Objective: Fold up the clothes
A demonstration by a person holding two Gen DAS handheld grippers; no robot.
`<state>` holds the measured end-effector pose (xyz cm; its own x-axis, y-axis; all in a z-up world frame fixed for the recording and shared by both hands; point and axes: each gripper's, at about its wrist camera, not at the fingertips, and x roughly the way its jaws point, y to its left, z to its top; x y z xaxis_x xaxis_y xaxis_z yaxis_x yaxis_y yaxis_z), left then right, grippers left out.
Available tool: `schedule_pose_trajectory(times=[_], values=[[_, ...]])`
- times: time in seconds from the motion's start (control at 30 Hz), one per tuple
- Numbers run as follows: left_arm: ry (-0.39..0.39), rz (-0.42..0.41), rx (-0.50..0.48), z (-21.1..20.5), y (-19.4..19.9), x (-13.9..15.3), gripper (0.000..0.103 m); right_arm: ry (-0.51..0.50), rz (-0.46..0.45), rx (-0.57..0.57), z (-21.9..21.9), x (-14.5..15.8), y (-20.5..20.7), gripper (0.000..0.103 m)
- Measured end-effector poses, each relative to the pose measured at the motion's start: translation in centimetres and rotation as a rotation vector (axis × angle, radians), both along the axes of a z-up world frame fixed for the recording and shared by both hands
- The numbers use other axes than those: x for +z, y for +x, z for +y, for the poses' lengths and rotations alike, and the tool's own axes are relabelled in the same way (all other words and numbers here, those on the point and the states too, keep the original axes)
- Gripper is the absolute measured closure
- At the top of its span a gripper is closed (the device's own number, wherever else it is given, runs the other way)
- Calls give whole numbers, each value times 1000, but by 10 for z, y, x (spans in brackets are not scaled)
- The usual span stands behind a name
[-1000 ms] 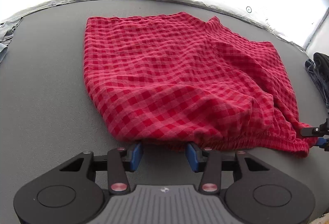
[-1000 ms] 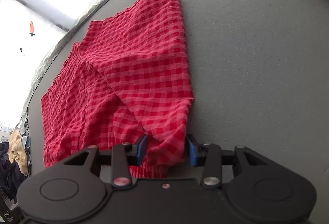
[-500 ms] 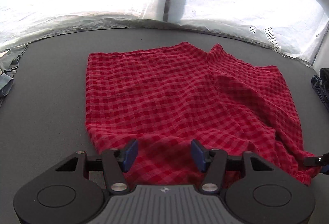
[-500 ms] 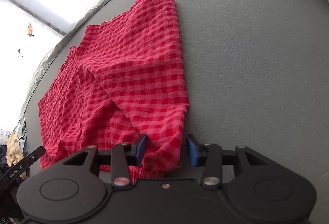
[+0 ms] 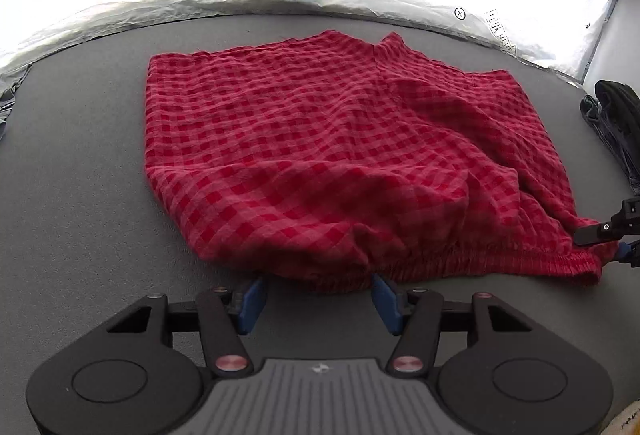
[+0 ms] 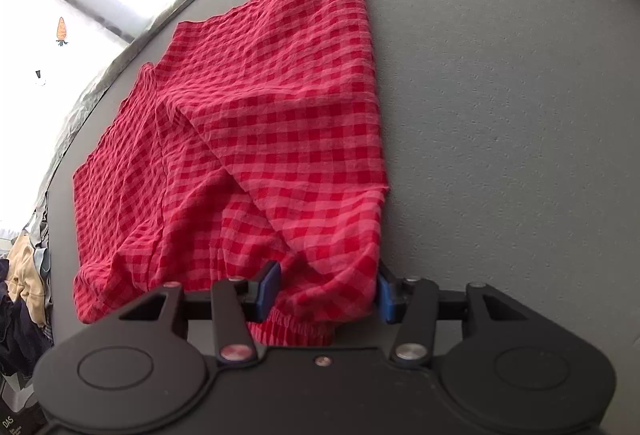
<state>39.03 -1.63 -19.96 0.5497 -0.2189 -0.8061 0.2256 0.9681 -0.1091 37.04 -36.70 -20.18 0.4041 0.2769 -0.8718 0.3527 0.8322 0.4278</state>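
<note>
Left gripper [image 5: 318, 295]: fingers spread, straddling the elastic waistband edge without pinching it. Right gripper [image 6: 326, 289]: fingers spread, waistband corner bunched between them. The red checked shorts [image 5: 332, 155] lie flat on the grey bench [image 5: 80, 163], legs farthest away.

Occlusions / cut-offs

Left gripper [image 5: 318, 299]: blue fingertips [image 5: 251, 297] partly under the red checked shorts [image 5: 340, 155] hem, contact can't be confirmed. Right gripper [image 6: 326, 289]: cloth bunched between the pads hides any pinch point; waistband [image 6: 292, 329] runs behind the gripper body. In the left view the right gripper is cropped at the frame edge. Dark clothes [image 5: 616, 123] cropped right; clothes pile [image 6: 20, 275] cropped left, items indistinct.
</note>
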Motion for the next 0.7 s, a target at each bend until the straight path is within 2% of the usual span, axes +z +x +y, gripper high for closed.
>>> schedule_pose_trajectory(times=[0.03,0.17,0.23,0.3,0.33,0.37,0.43,0.5,0.6,0.63,0.7], values=[[1,-7,1,-1,4,-1,45,7,0,-4,-2,0,-1,54],[-75,-12,19,-1,16,0,45,34,-3,-32,-6,-2,-6,54],[-78,-20,4,-6,18,2,47,38,-5,-35,-5,-2,-6,53],[-66,-21,7,-12,19,3,65,42,-9,-32,-3,-3,-6,55],[-69,-14,18,-12,20,3,81,57,-16,-24,-2,-3,-6,65],[-85,1,52,-9,21,4,92,78,-23,-22,-1,-4,-7,78],[-129,42,115,1,24,8,96,109,-41,-27,-1,-3,-9,89],[-218,102,191,19,24,19,98,124,-69,-40,-4,2,-12,93],[-384,168,269,48,11,47,99,266,-134,-85,-14,16,-22,96],[-445,191,293,58,5,57,99,342,-161,-109,-19,21,-26,96],[-458,190,319,69,-10,75,99,468,-201,-151,-27,27,-36,96]])
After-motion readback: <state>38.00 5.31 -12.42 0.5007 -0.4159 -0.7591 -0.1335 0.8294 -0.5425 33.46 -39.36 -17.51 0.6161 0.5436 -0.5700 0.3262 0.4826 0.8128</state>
